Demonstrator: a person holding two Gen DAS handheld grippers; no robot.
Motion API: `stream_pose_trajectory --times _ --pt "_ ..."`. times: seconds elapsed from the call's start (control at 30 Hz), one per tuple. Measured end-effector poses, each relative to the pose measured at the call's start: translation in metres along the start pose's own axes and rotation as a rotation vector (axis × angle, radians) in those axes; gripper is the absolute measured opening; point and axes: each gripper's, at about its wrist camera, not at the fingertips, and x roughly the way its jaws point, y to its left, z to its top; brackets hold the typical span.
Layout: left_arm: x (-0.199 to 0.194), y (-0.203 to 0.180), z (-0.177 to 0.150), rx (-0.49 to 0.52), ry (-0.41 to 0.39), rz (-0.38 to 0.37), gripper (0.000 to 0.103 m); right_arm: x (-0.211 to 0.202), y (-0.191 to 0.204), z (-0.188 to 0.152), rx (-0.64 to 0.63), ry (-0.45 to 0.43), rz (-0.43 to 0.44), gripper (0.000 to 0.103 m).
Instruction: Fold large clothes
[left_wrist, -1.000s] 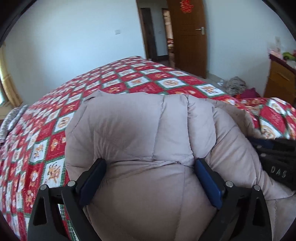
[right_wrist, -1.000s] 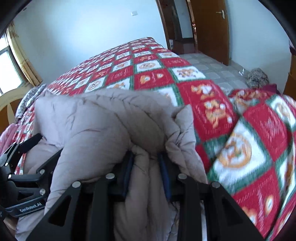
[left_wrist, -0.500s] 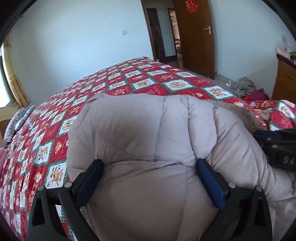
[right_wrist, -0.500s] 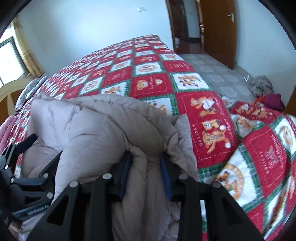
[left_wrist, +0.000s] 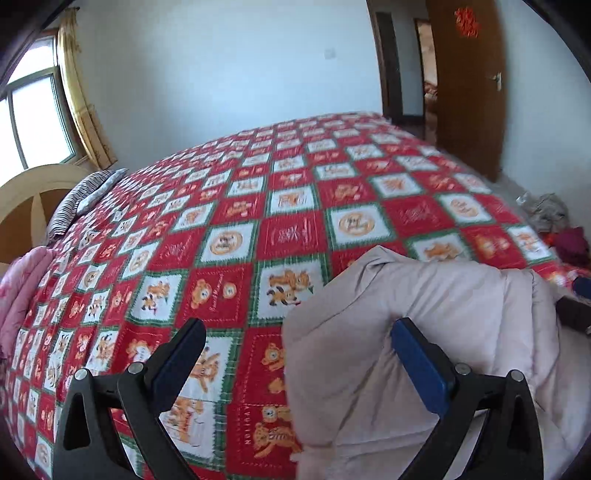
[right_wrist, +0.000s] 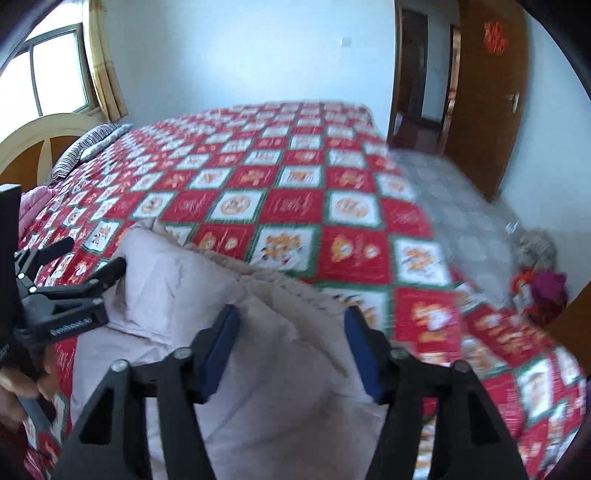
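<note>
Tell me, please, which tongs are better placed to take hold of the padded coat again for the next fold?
Probably the right tongs: their opening jaws straddle the beige padded coat. The left tongs stand open mostly over the quilt, beside the coat's edge.

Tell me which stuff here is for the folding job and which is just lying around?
For the job:
- puffy beige coat
- left hand-held gripper, open
- right hand-held gripper, jaws opening, coat between them

Just lying about:
- red patchwork quilt
- striped pillow
- pink bedding
- clothes heap on the floor
</note>
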Motion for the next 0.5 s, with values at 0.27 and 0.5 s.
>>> stream_pose_trajectory --times 0.27,0.5 --pt "0.02 -0.032 -0.002 0.044 -0.006 0.034 0.101 0.042 -0.014 -0.016 0.024 0.004 -0.083 0.048" --pt "0.051 -0.044 -0.001 0.065 0.053 0.013 0.102 0.067 -0.018 -0.015 0.01 0.06 -0.1 0.049"
